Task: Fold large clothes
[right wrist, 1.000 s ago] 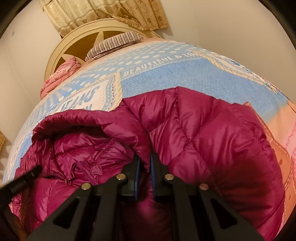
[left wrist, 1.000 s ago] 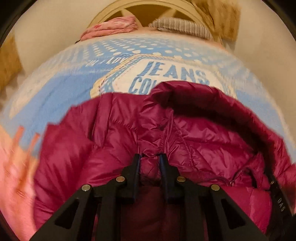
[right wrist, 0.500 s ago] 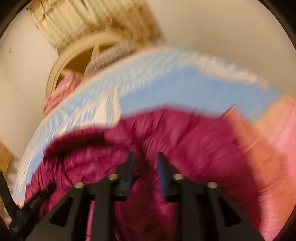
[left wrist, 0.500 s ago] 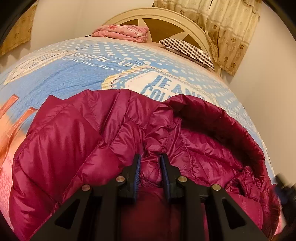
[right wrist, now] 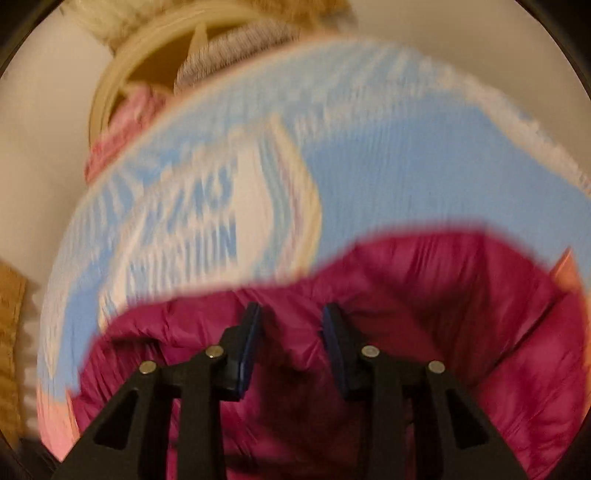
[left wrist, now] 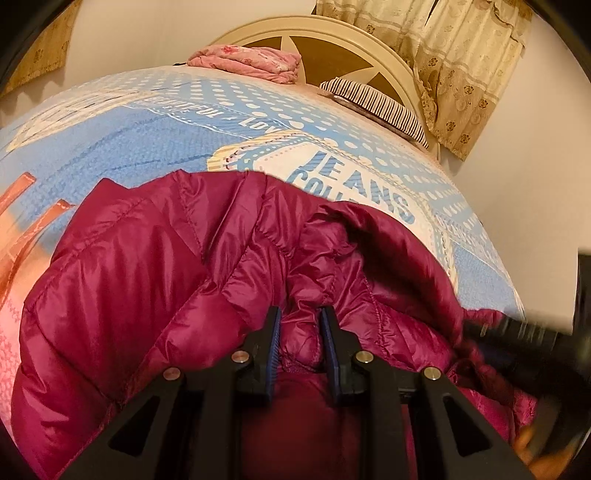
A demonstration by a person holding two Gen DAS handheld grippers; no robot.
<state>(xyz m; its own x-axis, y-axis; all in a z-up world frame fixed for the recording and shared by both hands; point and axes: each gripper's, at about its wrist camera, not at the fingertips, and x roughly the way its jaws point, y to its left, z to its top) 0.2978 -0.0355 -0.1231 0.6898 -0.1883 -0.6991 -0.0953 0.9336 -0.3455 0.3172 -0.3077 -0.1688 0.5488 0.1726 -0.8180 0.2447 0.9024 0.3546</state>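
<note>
A magenta puffer jacket (left wrist: 155,280) lies bunched on the blue patterned bedspread (left wrist: 110,147). My left gripper (left wrist: 300,325) is shut on a fold of the jacket near its collar, fabric pinched between the blue pads. In the right wrist view, which is blurred by motion, my right gripper (right wrist: 291,321) stands open above the jacket (right wrist: 424,295), with nothing between its fingers. The right gripper also shows as a dark blur at the right edge of the left wrist view (left wrist: 535,339).
A folded pink blanket (left wrist: 247,62) and a striped pillow (left wrist: 376,107) lie at the cream headboard (left wrist: 332,33). Beige curtains (left wrist: 461,55) hang at the back right. Walls close in on both sides of the bed.
My right gripper has opened and let go of the jacket, and it is moving fast. My left gripper has kept its hold on the fold and has settled.
</note>
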